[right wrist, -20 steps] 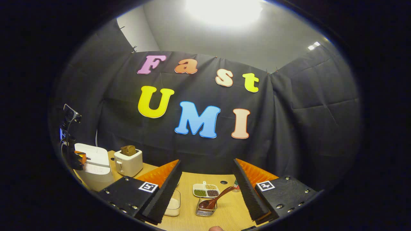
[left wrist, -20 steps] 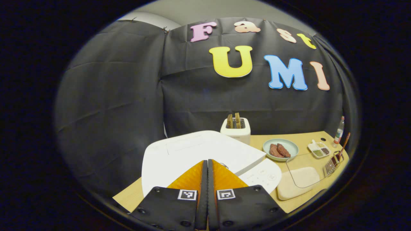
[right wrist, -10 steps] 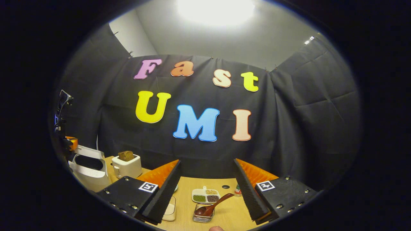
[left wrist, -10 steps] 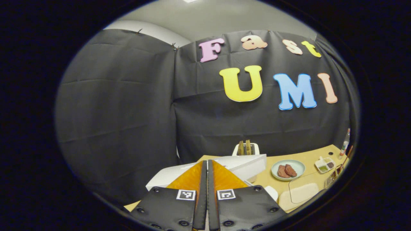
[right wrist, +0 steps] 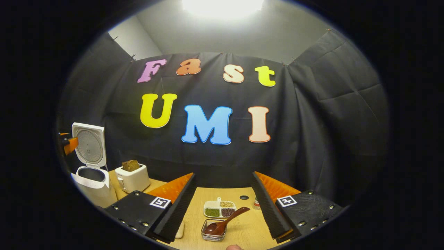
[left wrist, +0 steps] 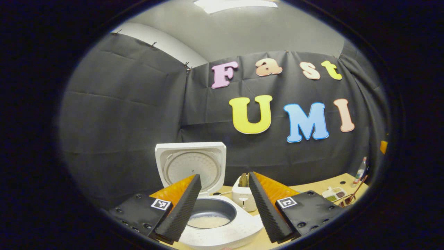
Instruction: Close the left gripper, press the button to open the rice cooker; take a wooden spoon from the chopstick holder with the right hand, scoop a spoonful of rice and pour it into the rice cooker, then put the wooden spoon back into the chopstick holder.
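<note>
Left gripper point(left wrist: 224, 198) and right gripper point(right wrist: 223, 194): jaws spread wide, both empty. White rice cooker point(left wrist: 222, 229), lid upright, at the table's point(right wrist: 249, 231) left edge; wooden spoon point(right wrist: 223, 222) in the wire chopstick holder point(right wrist: 212, 236), front edge.

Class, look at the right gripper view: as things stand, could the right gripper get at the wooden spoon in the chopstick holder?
Probably yes. The right gripper is open, and the wooden spoon leans out of the chopstick holder straight ahead between its fingers, with nothing in between.

left gripper point(left wrist: 224, 205) – black screwed plates | square tags – ribbed pads point(left wrist: 182, 208)
</note>
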`<state>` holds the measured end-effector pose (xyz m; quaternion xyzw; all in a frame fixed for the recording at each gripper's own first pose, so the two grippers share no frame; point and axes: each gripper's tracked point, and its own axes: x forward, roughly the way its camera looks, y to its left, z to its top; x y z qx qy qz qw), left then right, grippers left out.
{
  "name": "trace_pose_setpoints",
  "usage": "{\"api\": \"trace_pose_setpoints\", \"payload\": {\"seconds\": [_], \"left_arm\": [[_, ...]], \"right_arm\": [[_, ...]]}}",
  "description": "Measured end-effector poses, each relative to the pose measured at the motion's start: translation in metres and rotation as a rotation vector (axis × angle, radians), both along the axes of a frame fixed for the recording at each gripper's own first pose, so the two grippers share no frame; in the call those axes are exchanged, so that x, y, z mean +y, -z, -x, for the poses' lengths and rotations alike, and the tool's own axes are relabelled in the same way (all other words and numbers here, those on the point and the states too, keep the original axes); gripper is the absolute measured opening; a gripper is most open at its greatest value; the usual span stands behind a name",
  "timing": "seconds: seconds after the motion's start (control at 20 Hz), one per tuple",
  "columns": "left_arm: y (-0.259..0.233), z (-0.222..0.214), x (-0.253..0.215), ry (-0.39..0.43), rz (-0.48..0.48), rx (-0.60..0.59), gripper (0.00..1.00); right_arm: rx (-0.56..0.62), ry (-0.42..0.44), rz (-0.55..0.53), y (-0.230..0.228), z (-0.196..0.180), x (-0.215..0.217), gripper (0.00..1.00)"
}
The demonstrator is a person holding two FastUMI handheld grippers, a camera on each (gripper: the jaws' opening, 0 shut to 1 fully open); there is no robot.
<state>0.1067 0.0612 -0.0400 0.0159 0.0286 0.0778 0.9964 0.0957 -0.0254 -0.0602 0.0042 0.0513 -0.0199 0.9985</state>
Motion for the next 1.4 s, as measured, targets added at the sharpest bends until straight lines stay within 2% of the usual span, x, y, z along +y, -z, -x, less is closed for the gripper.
{"api": "trace_pose_setpoints", "payload": {"seconds": [0.1, 0.25, 0.3, 0.35, 0.55, 0.65, 0.8, 0.9, 1.0, 1.2, 1.25, 1.4], "left_arm": [[-0.013, 0.006, -0.01, 0.007, -0.007, -0.02, 0.92], [-0.021, 0.014, -0.023, 0.014, 0.001, -0.029, 0.99], [-0.022, 0.017, -0.025, 0.01, -0.001, -0.027, 0.99], [-0.023, 0.02, -0.026, 0.005, -0.007, -0.028, 0.92], [-0.028, 0.031, -0.027, -0.019, -0.03, -0.025, 0.92], [-0.026, 0.035, -0.023, -0.041, -0.036, -0.006, 0.99], [-0.024, 0.043, -0.018, -0.079, -0.048, 0.012, 0.92], [-0.026, 0.047, -0.014, -0.101, -0.064, 0.018, 0.95], [-0.026, 0.055, -0.014, -0.12, -0.081, 0.021, 0.92], [-0.029, 0.061, -0.015, -0.142, -0.108, 0.027, 0.92], [-0.029, 0.062, -0.016, -0.146, -0.112, 0.028, 0.99], [-0.03, 0.066, -0.016, -0.16, -0.12, 0.03, 0.91]], "right_arm": [[0.013, -0.001, -0.009, 0.009, -0.01, -0.008, 0.96], [0.043, -0.005, -0.026, 0.026, -0.025, -0.02, 0.96], [0.058, -0.009, -0.036, 0.033, -0.031, -0.022, 0.96], [0.074, -0.011, -0.048, 0.042, -0.036, -0.025, 0.96], [0.148, -0.005, -0.086, 0.082, -0.054, -0.035, 0.96], [0.201, -0.001, -0.107, 0.107, -0.062, -0.04, 0.96], [0.281, 0.012, -0.166, 0.143, -0.07, -0.047, 0.96], [0.325, 0.027, -0.21, 0.163, -0.076, -0.053, 0.96], [0.367, 0.037, -0.252, 0.183, -0.078, -0.055, 0.96], [0.441, 0.02, -0.3, 0.212, -0.08, -0.05, 0.96], [0.461, 0.011, -0.313, 0.219, -0.081, -0.047, 0.96], [0.522, -0.009, -0.361, 0.237, -0.08, -0.037, 0.96]]}}
